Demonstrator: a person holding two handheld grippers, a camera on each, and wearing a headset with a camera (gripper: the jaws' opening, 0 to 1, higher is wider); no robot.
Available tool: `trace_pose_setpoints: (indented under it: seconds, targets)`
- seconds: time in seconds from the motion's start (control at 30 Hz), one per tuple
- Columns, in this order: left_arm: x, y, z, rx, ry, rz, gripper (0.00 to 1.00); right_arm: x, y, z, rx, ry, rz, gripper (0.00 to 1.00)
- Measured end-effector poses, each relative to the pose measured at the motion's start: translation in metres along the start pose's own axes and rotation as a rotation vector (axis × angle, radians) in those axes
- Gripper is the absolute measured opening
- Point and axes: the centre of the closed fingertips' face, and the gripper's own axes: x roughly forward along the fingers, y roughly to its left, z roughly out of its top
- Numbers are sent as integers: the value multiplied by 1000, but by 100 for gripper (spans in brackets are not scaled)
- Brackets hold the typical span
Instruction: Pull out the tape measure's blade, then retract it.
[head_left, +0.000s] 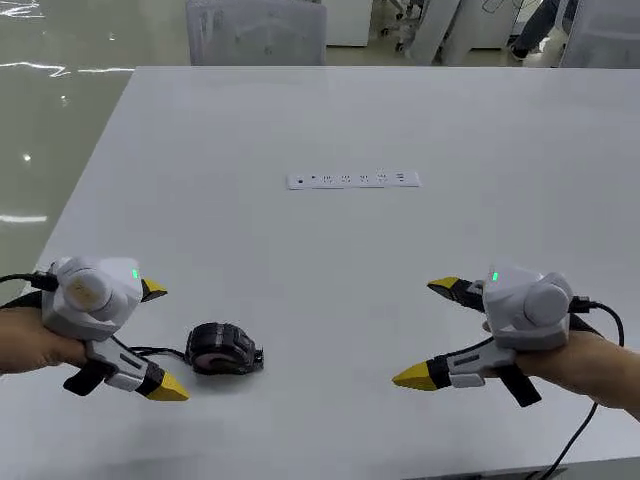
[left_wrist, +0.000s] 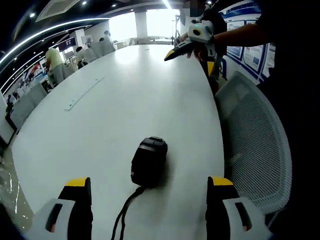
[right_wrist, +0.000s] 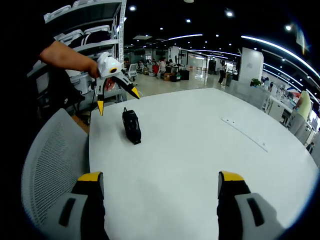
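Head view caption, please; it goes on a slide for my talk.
Open left gripper beside a black tape measure on a white table; open right gripper apart.

Bright, even overhead light falls on the white table, leaving a soft, short shadow beside the tape measure. In the head view, glare streaks the glossy floor. Both gripper views curve strongly toward their edges. There the ceiling strip lights flare and the windows are overexposed.
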Motion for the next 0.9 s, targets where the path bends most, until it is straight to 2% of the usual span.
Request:
trace_pose_setpoints:
  seconds: [0.07, 0.1, 0.17, 0.2, 0.3, 0.37, 0.5, 0.53, 0.63, 0.8, 0.9]
  targets:
    - [5, 2, 0, 65, 29, -3, 85, 7, 2, 2, -27, 10, 13, 96]
    - [9, 5, 0, 77, 39, 2, 83, 11, 2, 1, -58, 23, 15, 96]
    - [14, 5, 0, 81, 51, -7, 81, 17, 5, 2, -78, 28, 34, 96]
    - [17, 2, 3, 84, 45, -28, 80, 21, 6, 2, -79, 33, 45, 96]
    - [21, 2, 4, 88, 51, -38, 75, 25, 8, 3, -85, 42, 51, 96]
    - [22, 2, 4, 91, 54, -39, 69, 26, 8, 3, -88, 43, 54, 96]
    - [39, -1, 2, 130, 122, -90, 60, 45, 13, 11, -81, 35, 81, 93]
    - [47, 0, 5, 148, 125, -88, 55, 57, 17, 14, -89, 39, 102, 92]
    - [54, 3, 4, 181, 152, -77, 46, 71, 23, 18, -94, 43, 128, 90]
    - [61, 3, 3, 182, 165, -94, 45, 93, 37, 20, -134, 74, 184, 87]
    - [64, 6, 1, 209, 181, -87, 41, 105, 42, 22, -166, 85, 210, 84]
